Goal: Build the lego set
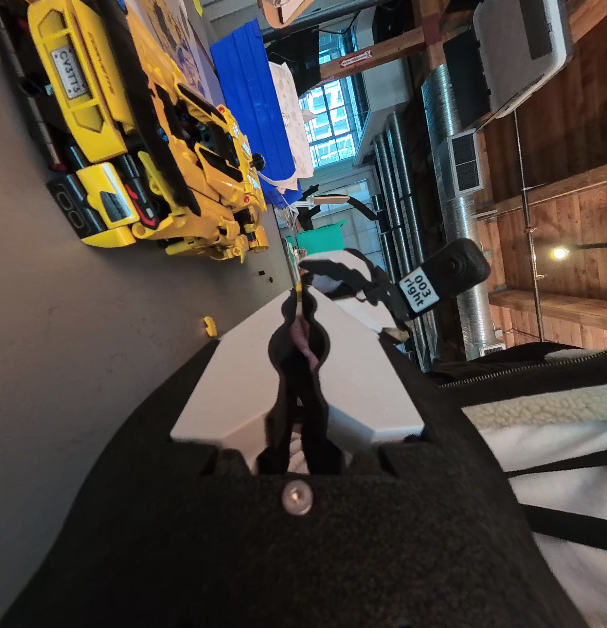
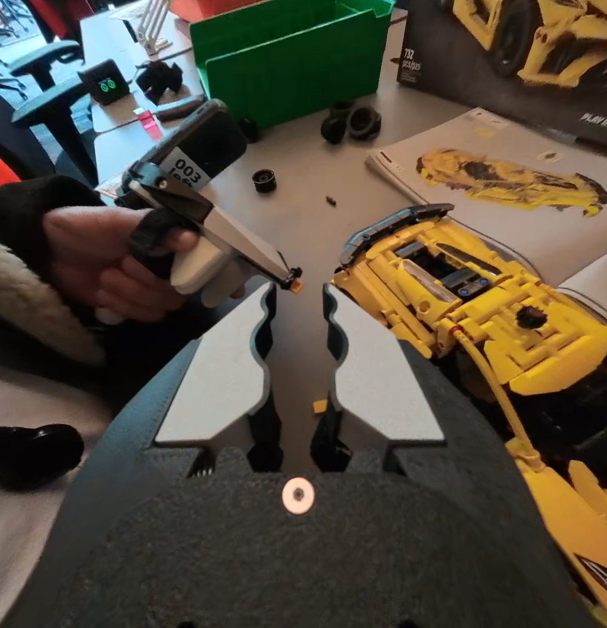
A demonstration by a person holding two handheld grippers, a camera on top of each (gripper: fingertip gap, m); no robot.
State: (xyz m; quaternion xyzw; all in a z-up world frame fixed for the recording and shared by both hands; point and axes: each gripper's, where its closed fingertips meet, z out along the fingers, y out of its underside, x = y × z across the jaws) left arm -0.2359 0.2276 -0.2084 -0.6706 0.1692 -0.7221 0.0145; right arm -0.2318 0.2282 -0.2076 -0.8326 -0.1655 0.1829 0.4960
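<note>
A mostly built yellow lego car (image 2: 465, 306) stands on the grey table, to the right of my right gripper (image 2: 298, 295), which is open and empty. My left gripper (image 1: 300, 299) is shut on a small yellow lego piece (image 1: 298, 290). In the right wrist view the left gripper (image 2: 291, 277), held in a hand, brings that yellow piece (image 2: 297, 286) just above my right gripper's left fingertip, a short way left of the car's rear. The car also shows in the left wrist view (image 1: 152, 142). Another small yellow piece (image 2: 319, 406) lies on the table between my right fingers.
A green bin (image 2: 288, 57) stands at the back, with black tyres (image 2: 349, 122), a wheel rim (image 2: 264, 180) and a black pin (image 2: 331, 201) in front of it. The instruction booklet (image 2: 499, 176) and the set's box (image 2: 516, 61) are behind the car. A black object (image 2: 33, 452) lies near left. Only a small space, under 4 cm, lies between the two pairs of fingers.
</note>
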